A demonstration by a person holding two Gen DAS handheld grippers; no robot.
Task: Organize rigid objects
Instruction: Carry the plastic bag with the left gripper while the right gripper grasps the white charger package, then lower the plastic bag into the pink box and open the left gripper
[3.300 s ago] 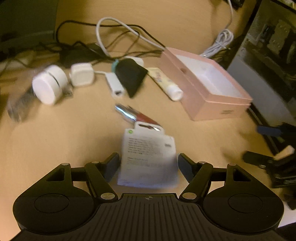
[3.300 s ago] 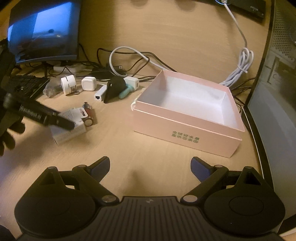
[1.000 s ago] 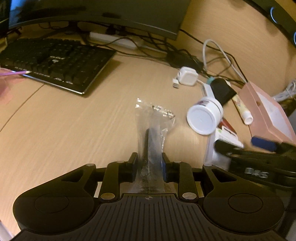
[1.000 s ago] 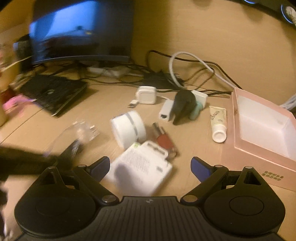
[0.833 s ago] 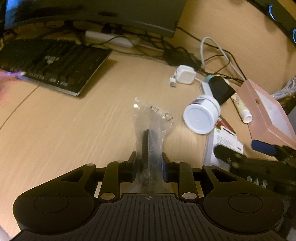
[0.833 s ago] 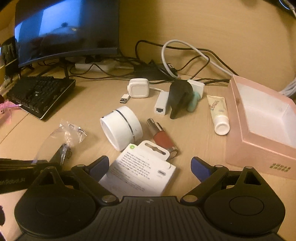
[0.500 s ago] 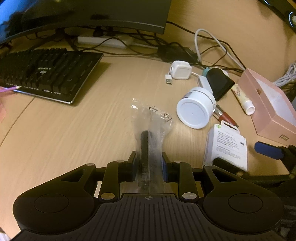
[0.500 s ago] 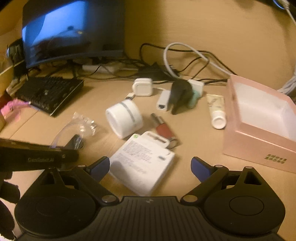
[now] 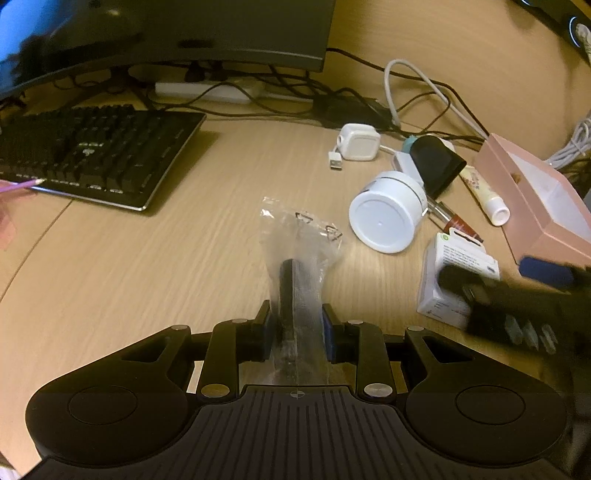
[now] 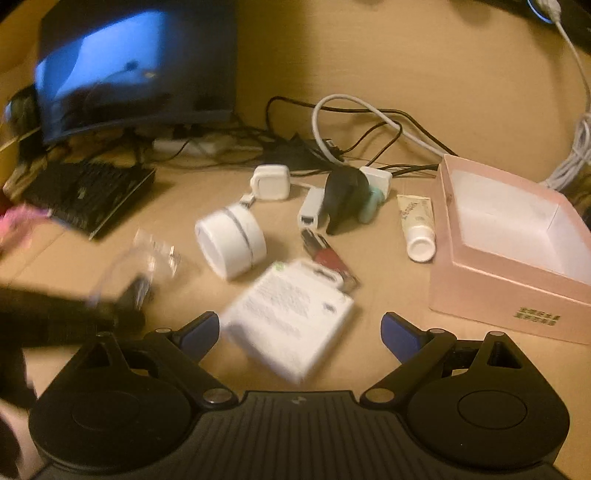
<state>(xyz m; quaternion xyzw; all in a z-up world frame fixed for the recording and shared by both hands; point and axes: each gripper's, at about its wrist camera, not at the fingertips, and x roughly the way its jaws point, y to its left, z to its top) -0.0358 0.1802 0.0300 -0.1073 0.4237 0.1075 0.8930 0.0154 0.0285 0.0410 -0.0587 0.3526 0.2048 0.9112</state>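
My left gripper [image 9: 297,326] is shut on a clear plastic bag with a black part inside [image 9: 299,266], held just above the wooden desk. My right gripper [image 10: 300,330] is open, its fingers on either side of a white packaged box [image 10: 291,314]; that box also shows in the left wrist view [image 9: 456,273]. A white round jar [image 9: 386,216] lies on its side beside the box. An open, empty pink box [image 10: 509,240] stands at the right. A red lipstick [image 10: 327,258] lies between the jar and the white box.
A cream tube [image 10: 417,221], a black and teal item [image 10: 345,201], a white adapter [image 10: 310,210] and a white charger [image 10: 271,182] lie behind the jar. Tangled cables [image 10: 362,125] run along the back. A black keyboard [image 9: 88,151] and monitor [image 9: 166,33] sit at the left.
My left gripper went from open over the white box to shut on the bag at the left, then carried it slightly right. My right gripper swung left and closed in on the white box.
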